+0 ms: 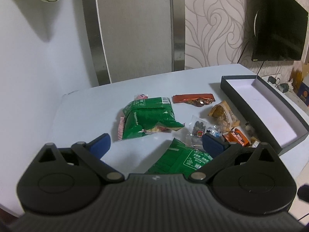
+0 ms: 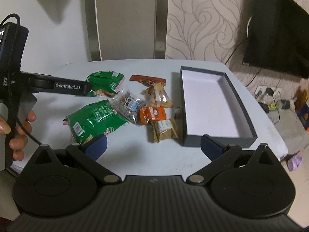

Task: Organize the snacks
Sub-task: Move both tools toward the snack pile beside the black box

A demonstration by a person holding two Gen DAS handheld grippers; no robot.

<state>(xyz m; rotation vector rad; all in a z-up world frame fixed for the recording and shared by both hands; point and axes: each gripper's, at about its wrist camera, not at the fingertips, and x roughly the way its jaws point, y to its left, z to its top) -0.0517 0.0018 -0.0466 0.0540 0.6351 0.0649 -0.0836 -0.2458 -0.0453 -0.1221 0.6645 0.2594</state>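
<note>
Snack packets lie scattered on a pale table (image 2: 135, 154). Two green bags show: the far one (image 1: 148, 119) (image 2: 105, 82) and the near one (image 1: 179, 158) (image 2: 94, 119). A red-brown packet (image 2: 147, 79), a clear packet of dark pieces (image 2: 126, 104), a yellow nut packet (image 2: 159, 96), an orange packet (image 2: 152, 114) and a tan packet (image 2: 164, 130) lie between the bags and an empty dark box (image 2: 210, 104) (image 1: 262, 104). My left gripper (image 1: 156, 144) is open and empty above the near green bag. My right gripper (image 2: 153, 147) is open and empty above the table's front.
The left gripper's body (image 2: 58, 86) reaches in from the left in the right wrist view, held by a hand (image 2: 21, 133). A grey chair back (image 2: 125, 19) stands behind the table. A black TV (image 2: 280, 29) hangs on the right wall, with cables on the floor below.
</note>
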